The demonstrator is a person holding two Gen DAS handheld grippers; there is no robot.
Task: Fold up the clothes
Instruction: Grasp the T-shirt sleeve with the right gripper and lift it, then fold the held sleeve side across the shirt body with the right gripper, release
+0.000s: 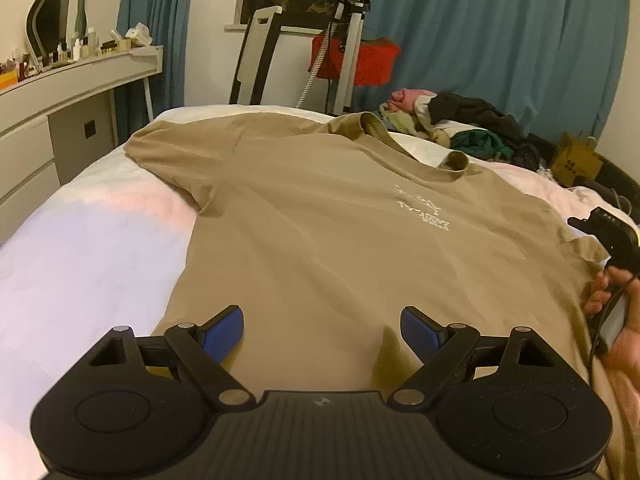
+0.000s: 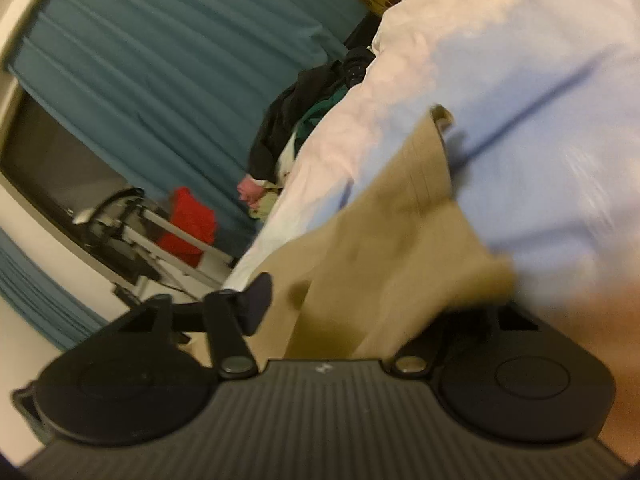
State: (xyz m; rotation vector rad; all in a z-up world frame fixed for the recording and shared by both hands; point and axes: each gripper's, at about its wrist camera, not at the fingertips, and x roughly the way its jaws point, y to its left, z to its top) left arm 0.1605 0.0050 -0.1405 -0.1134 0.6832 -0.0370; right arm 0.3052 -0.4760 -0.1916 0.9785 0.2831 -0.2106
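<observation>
A tan T-shirt (image 1: 320, 216) with small white chest print lies spread face up on the pale bed (image 1: 80, 248), collar toward the far right. My left gripper (image 1: 322, 330) is open, blue pads wide apart, hovering over the shirt's lower hem. The right gripper's body (image 1: 604, 232) shows at the shirt's right sleeve, held by a hand. In the tilted, blurred right wrist view the tan shirt's sleeve (image 2: 384, 248) lies across my right gripper (image 2: 360, 304); the left finger (image 2: 256, 300) shows, the right one is hidden under cloth.
A heap of mixed clothes (image 1: 460, 124) lies at the bed's far right. A white dressing table (image 1: 80, 80) with bottles stands left. A garment steamer stand (image 1: 348, 40) and a red bag are behind the bed, before teal curtains (image 1: 500, 28).
</observation>
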